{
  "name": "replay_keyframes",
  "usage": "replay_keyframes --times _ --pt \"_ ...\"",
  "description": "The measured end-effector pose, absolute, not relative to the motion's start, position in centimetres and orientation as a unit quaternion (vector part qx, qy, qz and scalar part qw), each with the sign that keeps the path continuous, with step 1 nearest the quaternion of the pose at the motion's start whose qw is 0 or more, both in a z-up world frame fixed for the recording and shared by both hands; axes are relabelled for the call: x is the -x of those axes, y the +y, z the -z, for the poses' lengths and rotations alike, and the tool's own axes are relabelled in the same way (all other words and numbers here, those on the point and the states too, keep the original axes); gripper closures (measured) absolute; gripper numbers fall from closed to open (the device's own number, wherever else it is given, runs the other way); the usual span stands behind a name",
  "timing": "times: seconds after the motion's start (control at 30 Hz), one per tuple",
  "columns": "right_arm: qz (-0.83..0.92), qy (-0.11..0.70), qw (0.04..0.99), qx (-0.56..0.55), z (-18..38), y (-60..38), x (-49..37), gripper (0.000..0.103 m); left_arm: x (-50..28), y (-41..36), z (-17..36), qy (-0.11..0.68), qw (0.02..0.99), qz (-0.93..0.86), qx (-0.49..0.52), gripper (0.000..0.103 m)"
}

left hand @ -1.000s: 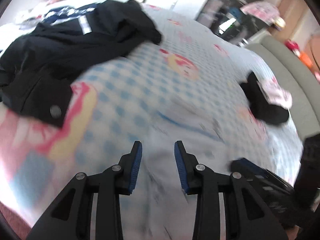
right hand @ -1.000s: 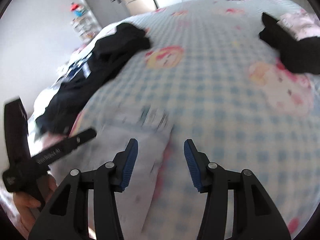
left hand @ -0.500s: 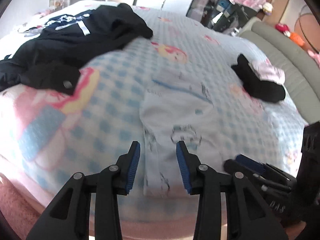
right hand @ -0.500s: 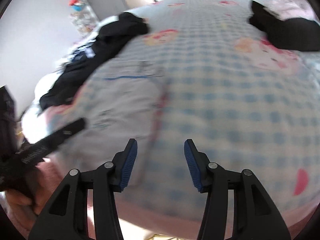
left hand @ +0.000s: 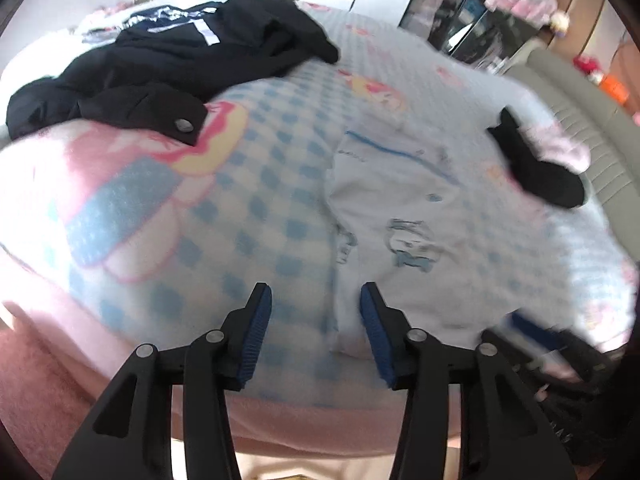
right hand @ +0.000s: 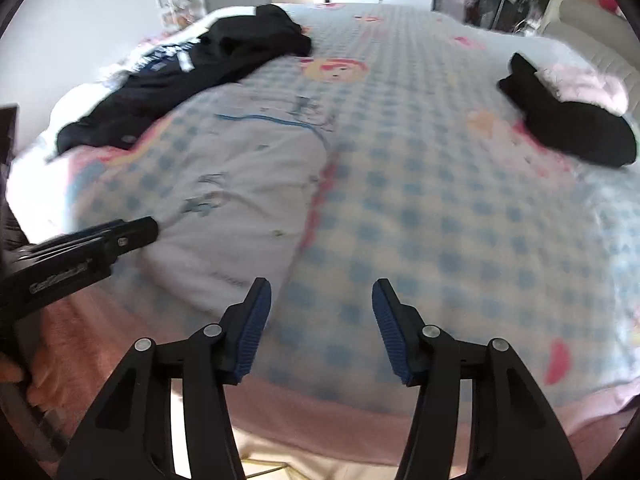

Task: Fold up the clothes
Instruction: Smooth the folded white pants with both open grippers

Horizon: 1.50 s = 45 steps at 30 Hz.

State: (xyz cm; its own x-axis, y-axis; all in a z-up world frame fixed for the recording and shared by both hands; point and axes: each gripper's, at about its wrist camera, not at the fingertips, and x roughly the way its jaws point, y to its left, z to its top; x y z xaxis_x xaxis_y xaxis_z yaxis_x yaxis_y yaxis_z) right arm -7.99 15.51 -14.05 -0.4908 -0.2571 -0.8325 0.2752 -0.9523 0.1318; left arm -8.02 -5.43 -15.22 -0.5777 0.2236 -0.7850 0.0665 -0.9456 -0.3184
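1. Your bed (left hand: 256, 184) fills both views under a blue-and-white checked cover with pink cartoon prints.
2. A black jacket (left hand: 168, 60) sprawls over the far left part.
3. The pale printed garment (left hand: 400, 220) lies flat near the front edge, between your two tools.
4. A black item with a pink piece on it (right hand: 568, 120) sits well apart to the right.
5. Your left gripper (left hand: 316, 324) hangs over the garment's near hem, fingers spread wide, holding nothing.
6. Your right gripper (right hand: 322, 324) hovers just right of the garment, fingers wide apart, empty.
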Motion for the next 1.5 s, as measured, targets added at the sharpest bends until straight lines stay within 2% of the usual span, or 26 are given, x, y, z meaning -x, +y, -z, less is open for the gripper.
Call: replay_keyframes --times 0.13,0.27,0.3,0.33,0.53,0.6,0.7,0.87,0.93,1.03,1.1,1.27,1.33,1.4,1.43,1.5 --pt "0.842 -0.023 0.201 -0.500 15.3 14.8 7.2 0.048 7.3 -4.1 15.0 -0.150 0.081 -0.877 0.450 0.057" --pt "0.835 -0.015 0.183 -0.519 17.1 14.0 8.2 0.049 7.9 -3.6 16.0 -0.144 0.073 -0.867 0.472 0.057" --pt "0.835 -0.012 0.176 -0.521 17.4 14.0 8.4 0.052 8.1 -3.6 16.2 -0.145 0.072 -0.865 0.475 0.057" --pt "0.838 -0.009 0.168 -0.520 17.6 14.1 8.6 0.052 8.1 -3.6 16.2 -0.141 0.068 -0.865 0.477 0.053" --pt "0.848 -0.029 0.133 -0.512 17.5 15.8 8.6 0.052 8.4 -3.8 16.8 -0.124 0.051 -0.864 0.486 0.053" --pt "0.853 -0.028 0.108 -0.510 17.3 16.9 8.4 0.059 8.4 -3.9 17.0 -0.117 0.046 -0.863 0.489 0.053" --pt "0.850 -0.059 0.095 -0.515 16.9 19.4 8.6 0.059 8.2 -4.7 16.7 -0.155 0.062 -0.858 0.486 0.053" --pt "0.851 -0.077 0.155 -0.496 15.3 18.6 8.6 0.057 6.7 -4.6 14.5 -0.190 0.091 -0.872 0.442 0.056" --pt "0.849 -0.084 0.179 -0.490 15.0 17.3 8.9 0.051 7.0 -4.1 14.8 -0.177 0.083 -0.868 0.456 0.056" --pt "0.843 -0.046 0.169 -0.508 16.3 15.0 10.3 0.051 7.5 -4.5 16.6 -0.160 0.047 -0.851 0.498 0.056" --pt "0.838 -0.040 0.155 -0.521 17.0 15.1 10.9 0.051 7.1 -6.0 16.8 -0.210 0.058 -0.838 0.500 0.056" --pt "0.827 -0.113 0.195 -0.514 16.3 16.6 12.0 0.049 6.7 -6.8 17.2 -0.313 0.139 -0.799 0.494 0.058" --pt "0.822 -0.122 0.214 -0.514 16.3 16.1 13.0 0.052 6.9 -6.7 17.5 -0.321 0.134 -0.800 0.489 0.058" --pt "0.826 -0.121 0.214 -0.507 16.2 15.7 13.4 0.061 7.4 -6.9 18.0 -0.341 0.129 -0.793 0.488 0.058" --pt "0.826 -0.120 0.210 -0.509 16.4 15.4 13.7 0.061 7.6 -7.1 18.3 -0.352 0.124 -0.791 0.486 0.058" --pt "0.824 -0.120 0.199 -0.517 16.8 15.1 14.5 0.064 7.9 -7.2 18.7 -0.347 0.099 -0.794 0.489 0.064"
